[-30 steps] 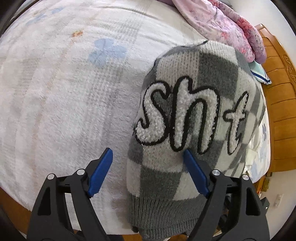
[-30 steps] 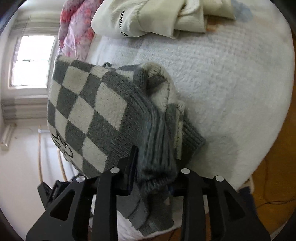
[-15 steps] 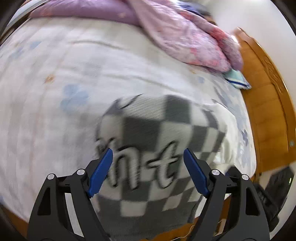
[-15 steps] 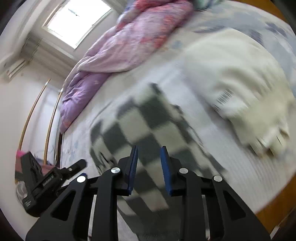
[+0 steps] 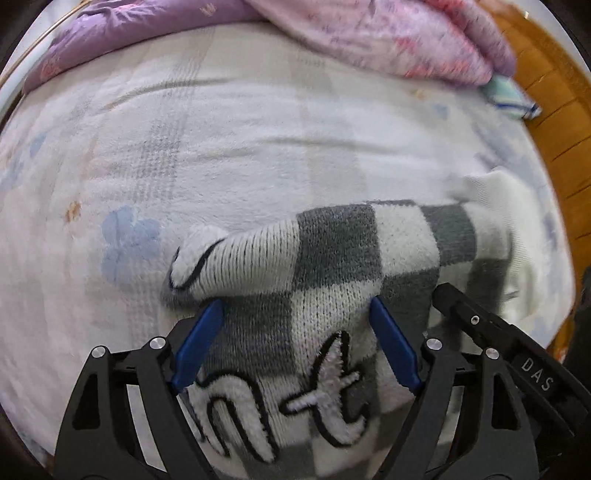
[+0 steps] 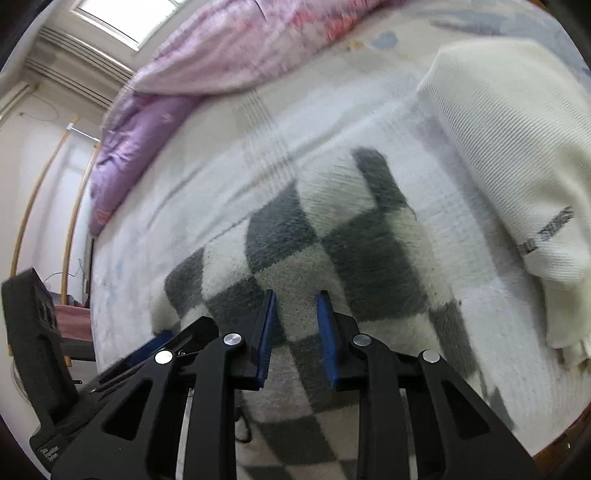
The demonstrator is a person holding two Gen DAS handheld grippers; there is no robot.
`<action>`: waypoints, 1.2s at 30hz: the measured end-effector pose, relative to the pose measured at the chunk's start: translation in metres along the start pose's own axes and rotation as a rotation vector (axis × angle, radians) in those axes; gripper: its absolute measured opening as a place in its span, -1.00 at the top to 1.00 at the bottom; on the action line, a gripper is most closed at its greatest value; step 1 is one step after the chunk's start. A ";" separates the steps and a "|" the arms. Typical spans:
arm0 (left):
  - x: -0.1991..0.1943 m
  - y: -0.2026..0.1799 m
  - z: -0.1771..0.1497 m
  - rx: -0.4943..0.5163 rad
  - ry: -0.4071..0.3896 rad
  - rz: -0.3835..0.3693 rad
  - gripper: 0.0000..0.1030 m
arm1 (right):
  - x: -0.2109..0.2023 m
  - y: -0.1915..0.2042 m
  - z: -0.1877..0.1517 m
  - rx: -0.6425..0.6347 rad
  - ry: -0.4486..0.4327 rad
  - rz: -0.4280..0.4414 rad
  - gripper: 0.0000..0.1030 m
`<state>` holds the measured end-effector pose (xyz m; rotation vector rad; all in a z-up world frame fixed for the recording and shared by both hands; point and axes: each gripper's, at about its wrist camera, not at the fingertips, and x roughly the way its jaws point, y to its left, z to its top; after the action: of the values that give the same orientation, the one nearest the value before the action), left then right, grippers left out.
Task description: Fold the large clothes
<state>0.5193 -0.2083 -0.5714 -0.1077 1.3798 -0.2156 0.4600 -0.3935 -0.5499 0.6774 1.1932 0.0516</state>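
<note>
A folded grey and white checked knit sweater (image 5: 343, 258) with fluffy white letters lies on the white bed blanket (image 5: 221, 122). My left gripper (image 5: 295, 314) is open, its blue fingers spread wide just above the sweater's near part. In the right wrist view the same sweater (image 6: 332, 240) lies under my right gripper (image 6: 295, 306), whose blue fingers stand a little apart with nothing pinched between them. The right gripper's black body shows at the right in the left wrist view.
A folded cream garment (image 6: 509, 140) lies right of the sweater, also visible in the left wrist view (image 5: 502, 192). A pink and purple quilt (image 5: 369, 33) is heaped at the bed's far side. A wooden headboard (image 5: 554, 92) stands at the right. The bed's near edge is close.
The right gripper let go of the sweater's hem edge and opened slightly. Both grippers swung round and now hover low over the sweater lying on the bed.
</note>
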 end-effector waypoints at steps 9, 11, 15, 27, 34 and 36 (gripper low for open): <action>0.035 -0.002 0.018 0.033 0.056 0.042 -0.74 | 0.041 -0.007 0.020 0.019 0.052 -0.070 0.95; 0.038 0.000 0.020 0.031 0.064 0.034 -0.75 | 0.045 -0.007 0.022 0.011 0.059 -0.080 0.97; 0.041 0.000 0.021 0.037 0.066 0.030 -0.76 | 0.050 -0.006 0.025 0.006 0.065 -0.091 1.00; -0.004 0.008 -0.009 0.019 -0.043 -0.087 -0.87 | 0.027 0.001 0.008 -0.187 0.060 -0.075 0.96; -0.022 0.032 -0.082 -0.171 -0.007 -0.057 -0.87 | -0.005 -0.017 -0.039 -0.245 0.115 -0.062 0.86; -0.019 0.038 -0.109 -0.213 0.022 -0.054 -0.86 | -0.011 -0.023 -0.054 -0.261 0.131 -0.059 0.85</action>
<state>0.4124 -0.1616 -0.5816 -0.3203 1.4204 -0.1146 0.4022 -0.3911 -0.5630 0.4139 1.3040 0.2017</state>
